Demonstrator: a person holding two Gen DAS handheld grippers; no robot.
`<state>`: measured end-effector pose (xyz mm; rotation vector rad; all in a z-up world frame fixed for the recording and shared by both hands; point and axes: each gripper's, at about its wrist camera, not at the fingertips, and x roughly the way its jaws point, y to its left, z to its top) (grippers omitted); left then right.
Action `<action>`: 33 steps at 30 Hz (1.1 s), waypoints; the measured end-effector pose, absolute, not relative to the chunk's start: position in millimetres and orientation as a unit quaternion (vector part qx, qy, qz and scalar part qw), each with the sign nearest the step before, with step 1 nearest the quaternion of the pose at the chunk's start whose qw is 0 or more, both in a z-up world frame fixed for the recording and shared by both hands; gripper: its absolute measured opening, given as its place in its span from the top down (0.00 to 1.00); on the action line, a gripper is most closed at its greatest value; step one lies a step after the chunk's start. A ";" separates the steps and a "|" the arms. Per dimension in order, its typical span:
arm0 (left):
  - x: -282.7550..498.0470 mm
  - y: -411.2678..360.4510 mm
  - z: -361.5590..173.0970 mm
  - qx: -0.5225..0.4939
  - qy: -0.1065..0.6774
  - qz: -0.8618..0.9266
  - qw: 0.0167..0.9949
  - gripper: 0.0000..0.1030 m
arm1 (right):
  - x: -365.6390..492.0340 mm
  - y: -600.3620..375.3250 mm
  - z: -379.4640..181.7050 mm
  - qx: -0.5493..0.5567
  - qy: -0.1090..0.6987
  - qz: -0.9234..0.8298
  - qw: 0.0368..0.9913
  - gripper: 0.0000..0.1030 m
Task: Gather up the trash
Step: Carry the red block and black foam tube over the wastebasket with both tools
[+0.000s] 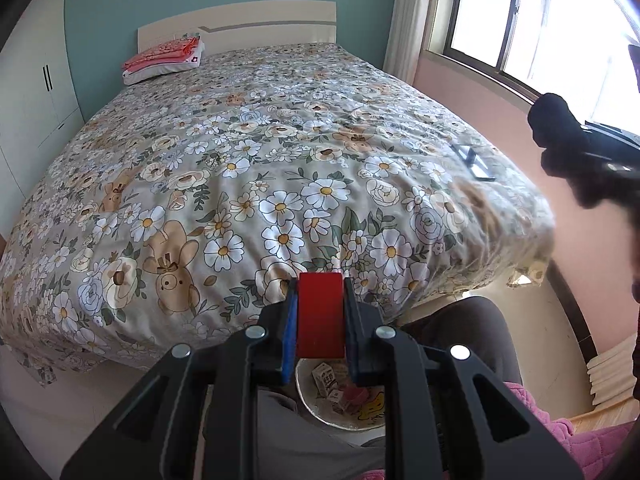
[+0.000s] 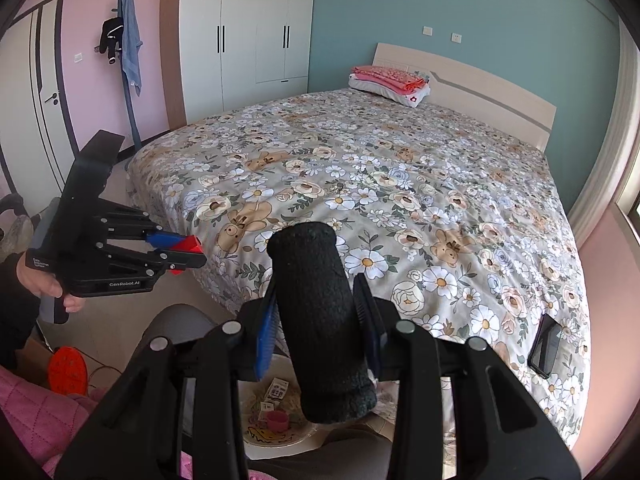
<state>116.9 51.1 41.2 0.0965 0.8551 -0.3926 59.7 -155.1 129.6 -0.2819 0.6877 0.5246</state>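
My left gripper [image 1: 320,292] is shut on a red box [image 1: 320,314], held above a shallow round basket [image 1: 316,412] near the foot of the bed. The basket holds a small milk carton [image 1: 325,376], a pink cup [image 1: 354,396] and scraps. My right gripper [image 2: 318,288] is shut on a black knitted roll [image 2: 320,320], also above the basket [image 2: 280,438]. The left gripper [image 2: 188,252] with the red box [image 2: 188,245] shows at the left of the right wrist view. The black roll [image 1: 554,120] shows at the right edge of the left wrist view.
A floral-quilted bed [image 1: 240,160] fills the room, with folded pink bedding [image 1: 168,58] at the headboard. A dark phone [image 2: 546,346] lies near the bed's corner. A white wardrobe [image 2: 248,36], a door [image 2: 36,92] and a window [image 1: 540,28] surround it. A red disc [image 2: 67,370] lies on the floor.
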 end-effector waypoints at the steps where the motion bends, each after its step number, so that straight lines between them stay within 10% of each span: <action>1: 116.2 51.7 35.2 0.044 0.415 -0.190 0.888 0.79 | 61.2 -155.6 120.9 -0.135 0.339 0.252 0.896 0.64; 33: 139.2 19.4 -201.3 0.002 0.625 -0.217 0.749 0.79 | 101.9 -140.7 -124.5 -0.090 0.534 0.272 0.795 0.64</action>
